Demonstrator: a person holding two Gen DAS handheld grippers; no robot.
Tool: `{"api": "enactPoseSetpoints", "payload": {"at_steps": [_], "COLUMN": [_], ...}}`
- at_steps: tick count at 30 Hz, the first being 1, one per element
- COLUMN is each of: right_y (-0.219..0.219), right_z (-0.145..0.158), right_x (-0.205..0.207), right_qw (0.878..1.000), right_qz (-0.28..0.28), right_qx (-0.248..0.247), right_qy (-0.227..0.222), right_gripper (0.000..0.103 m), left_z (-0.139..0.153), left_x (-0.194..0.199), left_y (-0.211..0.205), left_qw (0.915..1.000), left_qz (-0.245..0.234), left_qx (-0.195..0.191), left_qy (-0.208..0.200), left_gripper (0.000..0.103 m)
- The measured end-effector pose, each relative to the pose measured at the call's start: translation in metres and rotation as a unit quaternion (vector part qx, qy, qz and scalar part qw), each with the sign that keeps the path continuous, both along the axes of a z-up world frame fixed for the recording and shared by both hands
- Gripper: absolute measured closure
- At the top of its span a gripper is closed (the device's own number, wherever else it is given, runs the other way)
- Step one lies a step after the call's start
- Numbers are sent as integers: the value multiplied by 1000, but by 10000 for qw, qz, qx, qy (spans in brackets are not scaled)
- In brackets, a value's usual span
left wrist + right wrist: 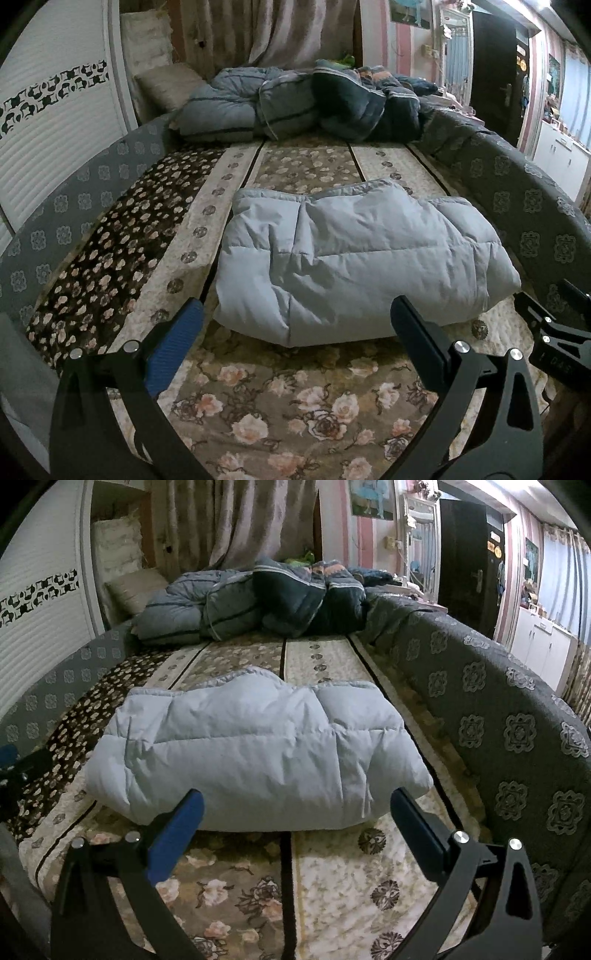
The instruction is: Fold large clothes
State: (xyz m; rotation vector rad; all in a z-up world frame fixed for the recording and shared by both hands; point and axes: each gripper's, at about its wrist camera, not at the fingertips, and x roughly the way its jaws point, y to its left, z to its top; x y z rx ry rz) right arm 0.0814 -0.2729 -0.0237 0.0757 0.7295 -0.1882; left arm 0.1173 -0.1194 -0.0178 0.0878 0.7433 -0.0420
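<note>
pale blue puffer coat [354, 258] [255, 753] lies folded in a thick bundle on the floral bedspread [280, 402] [351, 878], mid-bed, nearer the foot. left gripper [297, 336] spread wide, empty, just short of the coat's near edge, not touching. right gripper [295, 823] also spread wide, empty, at the near edge. dark quilts [295, 103] [251, 598] heaped at the far end. grey patterned cover [535, 206] [498, 716] runs along the right side.
</note>
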Motion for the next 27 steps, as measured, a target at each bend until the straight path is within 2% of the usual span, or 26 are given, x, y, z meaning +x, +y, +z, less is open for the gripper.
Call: {"api": "enactPoseSetpoints", "payload": {"at_steps": [27], "right_y": [-3], "right_z": [-1], "right_x": [1], "right_qw": [10000], "right_qz": [-29], "right_qx": [92], "right_qy": [-27], "right_gripper": [2], "left_z": [1], "left_x": [-1], "left_y": [3], "left_qw": [9999], "left_qz": [17], "left_qx": [117], "left_qy": [27], "left_gripper": [3]}}
